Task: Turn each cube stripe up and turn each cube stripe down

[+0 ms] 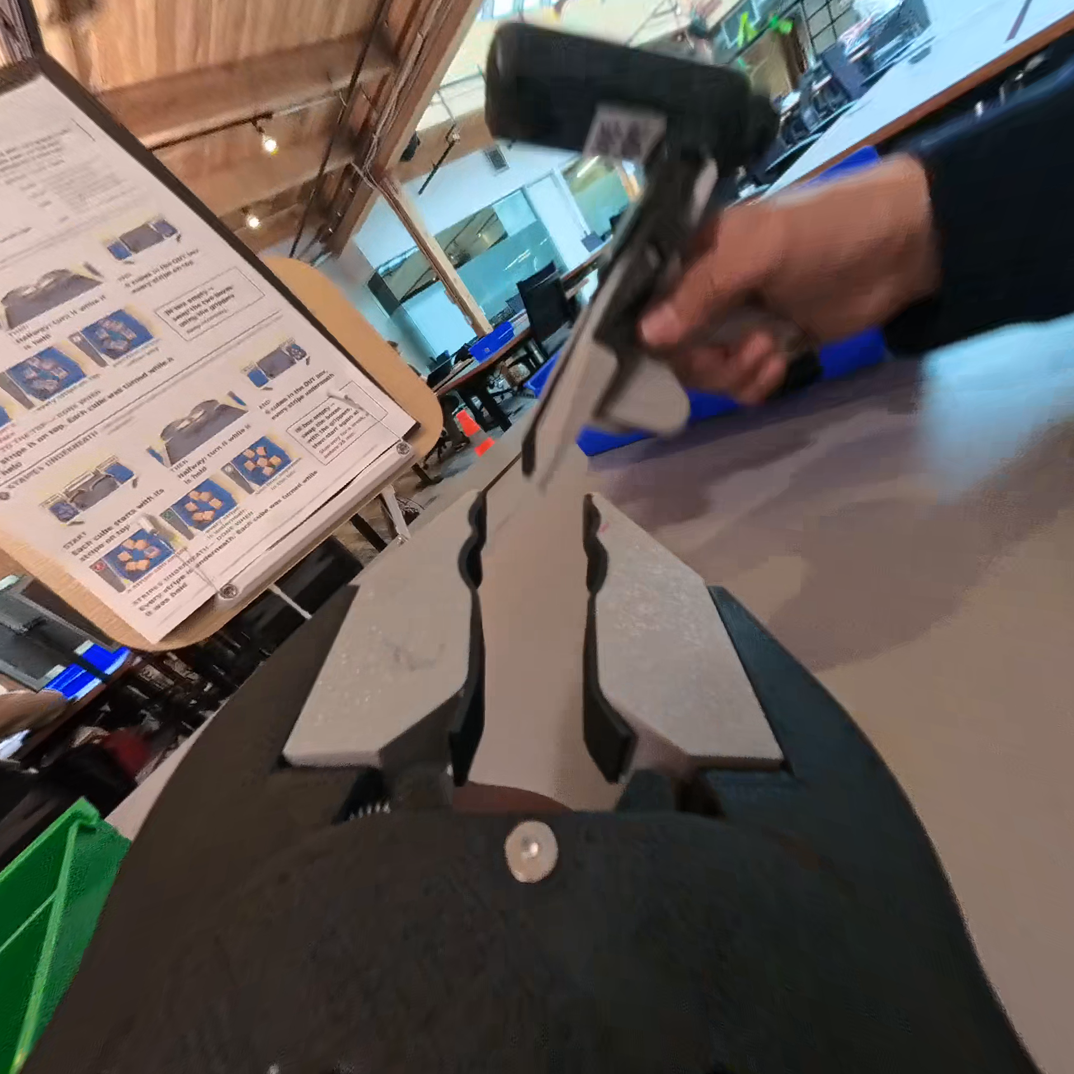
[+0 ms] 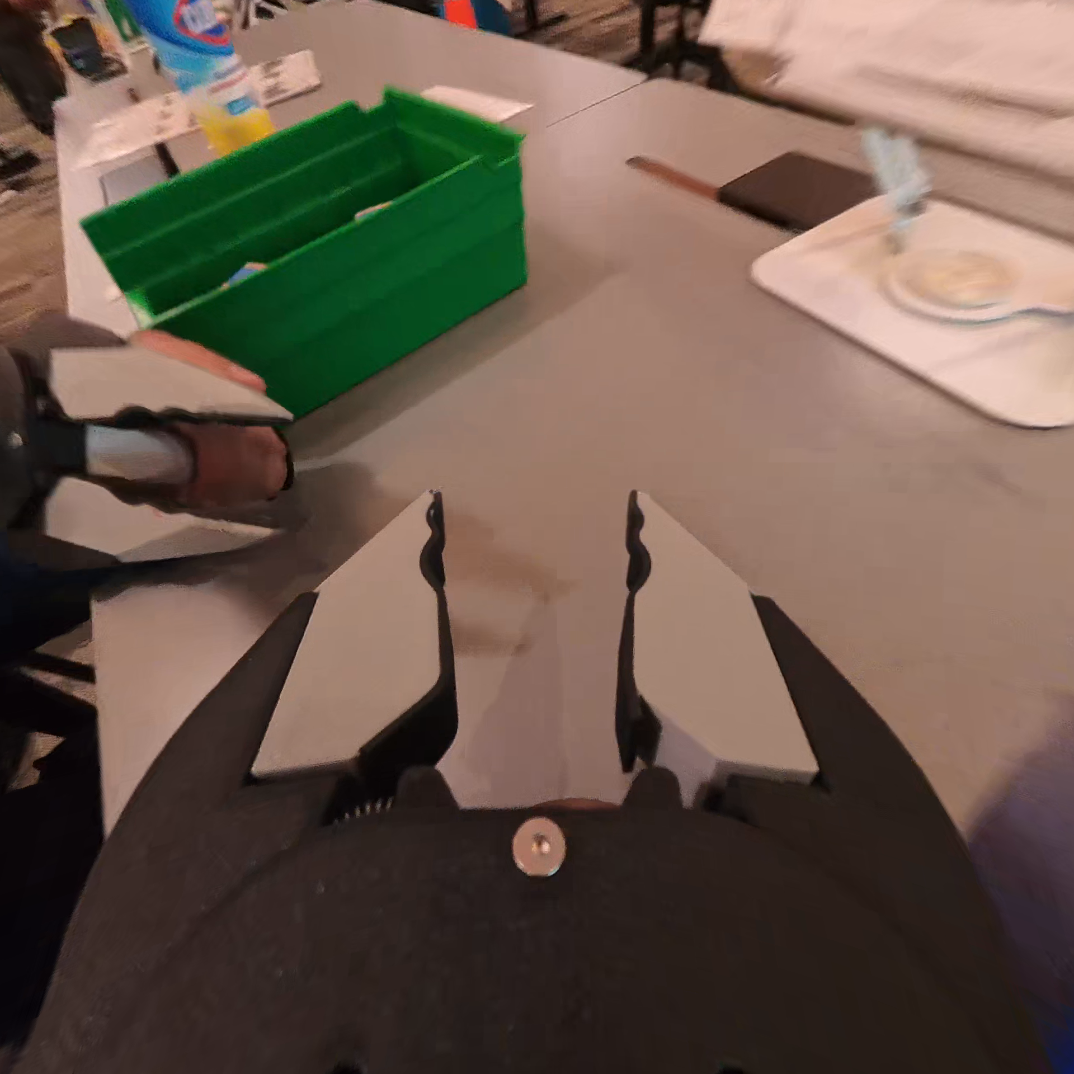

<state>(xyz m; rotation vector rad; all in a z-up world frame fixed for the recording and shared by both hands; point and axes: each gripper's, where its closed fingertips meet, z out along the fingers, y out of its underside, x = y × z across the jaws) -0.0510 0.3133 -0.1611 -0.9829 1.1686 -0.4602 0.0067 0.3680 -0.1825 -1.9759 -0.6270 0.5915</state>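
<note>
No cube shows clearly. In the right wrist view, a green bin (image 2: 348,302) stands on the grey table (image 2: 668,465) at the far left. Two small pale coloured pieces (image 2: 251,271) peek over its inner walls, too blurred to identify. My right gripper (image 2: 534,497) is open and empty, low over bare table. My left gripper (image 2: 285,472), held in a hand, lies at the left in front of the bin. In the left wrist view, my left gripper (image 1: 532,523) is open and empty, tilted over the table. The right gripper (image 1: 581,447) hangs ahead of it in a hand (image 1: 813,290).
An instruction sheet on a wooden board (image 1: 174,360) stands left of my left gripper. A corner of the green bin (image 1: 40,930) shows at the bottom left. Blue bins (image 1: 842,354) sit behind the hand. A white tray (image 2: 930,325) with a clear dish, a black pad (image 2: 808,186) and a wipes tub (image 2: 203,52) stand farther off.
</note>
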